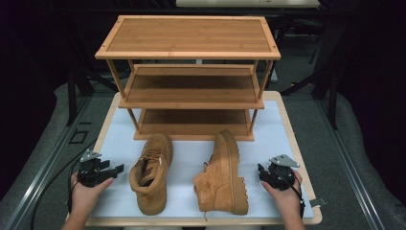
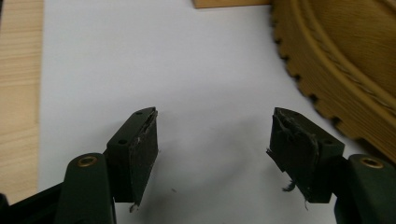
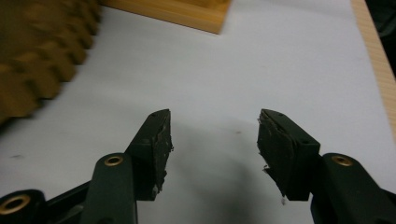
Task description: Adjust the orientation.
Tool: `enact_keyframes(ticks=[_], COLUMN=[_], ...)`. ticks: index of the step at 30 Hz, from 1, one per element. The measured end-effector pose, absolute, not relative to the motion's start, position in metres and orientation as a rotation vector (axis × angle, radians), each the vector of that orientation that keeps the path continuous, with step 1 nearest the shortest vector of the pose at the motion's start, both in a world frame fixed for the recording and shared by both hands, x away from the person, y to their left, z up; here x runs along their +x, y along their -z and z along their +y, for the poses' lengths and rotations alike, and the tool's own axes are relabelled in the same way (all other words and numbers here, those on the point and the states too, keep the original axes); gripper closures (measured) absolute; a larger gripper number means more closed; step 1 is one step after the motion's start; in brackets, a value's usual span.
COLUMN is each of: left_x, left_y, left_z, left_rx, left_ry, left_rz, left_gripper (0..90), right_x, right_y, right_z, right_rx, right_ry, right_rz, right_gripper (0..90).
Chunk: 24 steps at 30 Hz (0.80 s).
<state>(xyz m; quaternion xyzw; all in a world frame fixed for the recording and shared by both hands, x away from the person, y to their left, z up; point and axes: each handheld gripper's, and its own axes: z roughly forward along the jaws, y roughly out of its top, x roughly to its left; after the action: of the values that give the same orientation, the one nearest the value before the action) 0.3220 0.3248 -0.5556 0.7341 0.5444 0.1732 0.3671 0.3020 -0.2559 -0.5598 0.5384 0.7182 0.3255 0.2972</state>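
Grippers point(image 1: 116, 168) point(image 1: 261, 171) gaping, flanking boots point(image 1: 151, 171) point(image 1: 221, 175).

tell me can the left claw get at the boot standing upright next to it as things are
Probably yes. The left claw is open and empty, and only bare white mat lies between it and the upright boot. The other boot lies on its side farther off, out of the way.

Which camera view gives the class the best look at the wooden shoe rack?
The high view: it shows the whole shoe rack, all three shelves, behind the two boots. The left gripper view and right gripper view catch just a corner of its base.
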Motion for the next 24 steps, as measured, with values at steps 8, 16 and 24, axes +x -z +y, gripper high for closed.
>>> enact_keyframes(ticks=[8, 16, 24], left_x=[0.311, 0.305, 0.304], left_y=[0.551, 0.546, 0.540], left_z=[0.317, 0.313, 0.309], left_rx=[1.877, 1.849, 1.846], left_ry=[-0.432, -0.386, -0.318], left_rz=[1.376, 1.371, 1.374], left_gripper=[34.5, 37.8, 48.5], right_x=[0.291, 0.288, 0.288], right_y=[0.556, 0.554, 0.553], right_z=[-0.251, -0.254, -0.254], right_rx=[1.440, 1.509, 1.521], right_ry=[-0.963, -0.968, -1.002], right_rz=[1.901, 1.899, 1.867], right_gripper=[44.9, 48.2, 49.0])
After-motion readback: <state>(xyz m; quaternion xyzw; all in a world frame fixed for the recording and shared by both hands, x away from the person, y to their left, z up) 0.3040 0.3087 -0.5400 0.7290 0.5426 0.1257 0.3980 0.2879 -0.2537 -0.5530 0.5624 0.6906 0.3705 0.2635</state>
